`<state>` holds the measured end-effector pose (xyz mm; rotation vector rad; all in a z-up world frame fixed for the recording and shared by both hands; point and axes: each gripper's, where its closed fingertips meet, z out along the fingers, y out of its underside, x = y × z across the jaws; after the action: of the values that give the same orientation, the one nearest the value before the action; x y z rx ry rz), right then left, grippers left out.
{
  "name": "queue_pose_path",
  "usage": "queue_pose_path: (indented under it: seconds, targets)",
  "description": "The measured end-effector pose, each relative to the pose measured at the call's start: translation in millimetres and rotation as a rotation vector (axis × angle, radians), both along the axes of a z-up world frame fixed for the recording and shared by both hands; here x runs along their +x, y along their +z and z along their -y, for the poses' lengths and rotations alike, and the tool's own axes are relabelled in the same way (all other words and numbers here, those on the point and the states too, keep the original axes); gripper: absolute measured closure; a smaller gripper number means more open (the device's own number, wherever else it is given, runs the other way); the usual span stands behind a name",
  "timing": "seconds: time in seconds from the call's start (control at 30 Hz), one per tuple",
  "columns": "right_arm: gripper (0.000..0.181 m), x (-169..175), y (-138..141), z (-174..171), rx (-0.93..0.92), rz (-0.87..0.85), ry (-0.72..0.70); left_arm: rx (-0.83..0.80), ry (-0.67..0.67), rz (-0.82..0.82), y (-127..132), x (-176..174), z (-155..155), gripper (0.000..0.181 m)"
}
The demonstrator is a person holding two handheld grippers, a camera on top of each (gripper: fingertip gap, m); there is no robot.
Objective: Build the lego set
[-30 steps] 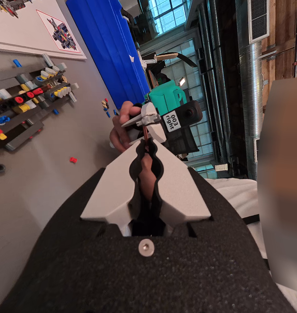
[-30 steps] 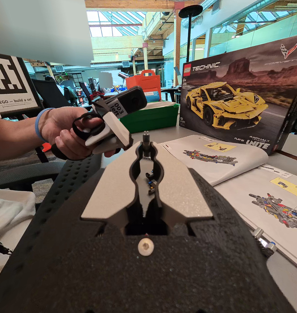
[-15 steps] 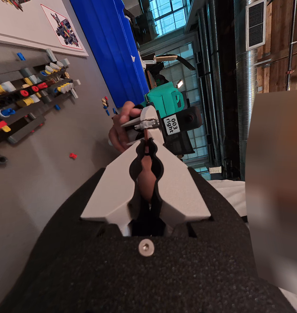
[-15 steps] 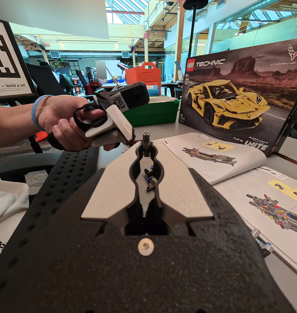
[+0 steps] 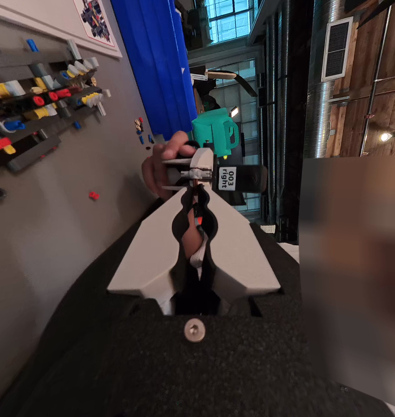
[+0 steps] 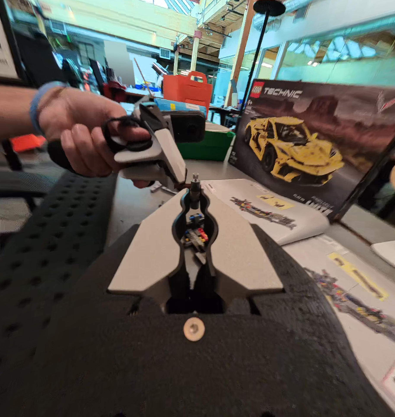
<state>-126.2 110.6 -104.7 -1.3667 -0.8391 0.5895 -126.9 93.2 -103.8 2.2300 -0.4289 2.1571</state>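
Two grippers meet in mid-air above the grey table (image 6: pixel 133 203), each clenched on a small part. Starting at the left of the right wrist view, the left gripper (image 6: pixel 182 184) comes in from the side, held by a hand (image 6: pixel 83 133) with a blue wristband, its tips pinched on a thin brown axle (image 6: pixel 184 185) that points sideways at the other part. At centre, the right gripper (image 6: pixel 194 198) clamps a dark grey connector (image 6: pixel 195 187) standing upright with a lighter stub on top. Through the gap between its fingers, a part-built chassis (image 6: pixel 195 237) lies on the table. Farther right lie the open instruction booklet (image 6: pixel 271 209) and the set's box (image 6: pixel 316 140), standing upright.

From the left wrist view, the axle (image 5: pixel 195 186) runs forward from the closed tips toward a pale grey piece held crosswise in the right gripper (image 5: pixel 199 173), with sorted loose pieces (image 5: pixel 40 103) at the far left.

The step appears to be sliding the axle into the connector's hole. Doing it well likely means squaring the axle's line to the hole, keeping both grips firm so neither part twists, and pushing straight with small corrections. Contact cannot be confirmed through the blur.
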Motion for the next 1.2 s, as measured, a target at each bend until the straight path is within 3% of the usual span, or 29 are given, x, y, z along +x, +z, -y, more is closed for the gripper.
queue_pose_path:
  seconds: [0.1, 0.37, 0.47, 0.6, 0.67, 0.93, 1.2]
  targets:
    - [0.175, -8.1, -6.7, 3.3, -0.032, 0.018, 0.024, -0.005, -0.025, -0.043, -5.8, -5.1, -0.2, 0.179]
    - [0.176, -1.8, -8.0, -13.2, -0.555, -0.384, 0.079, 0.130, -0.003, -0.100, 3.3, 5.8, -19.9, 0.171]
    - [0.176, 4.7, -7.5, -16.6, -0.724, -0.538, 0.141, 0.292, -0.032, -0.142, 6.0, 8.1, -23.3, 0.154]
    - [0.175, 13.1, 0.4, -15.9, -0.773, -0.644, 0.200, 0.638, -0.098, -0.194, -2.5, 6.5, -24.8, 0.151]
    - [0.175, 12.6, 1.6, -14.3, -0.761, -0.635, 0.210, 0.733, -0.117, -0.178, -3.2, 7.9, -23.6, 0.147]
    - [0.176, 2.8, 0.3, -6.4, -0.645, -0.490, 0.197, 0.545, -0.120, -0.033, 5.8, 13.8, -18.4, 0.155]
    - [0.176, 2.6, 10.7, -0.3, -0.667, -0.558, 0.275, 0.562, -0.102, 0.057, 11.9, 17.1, -14.0, 0.170]
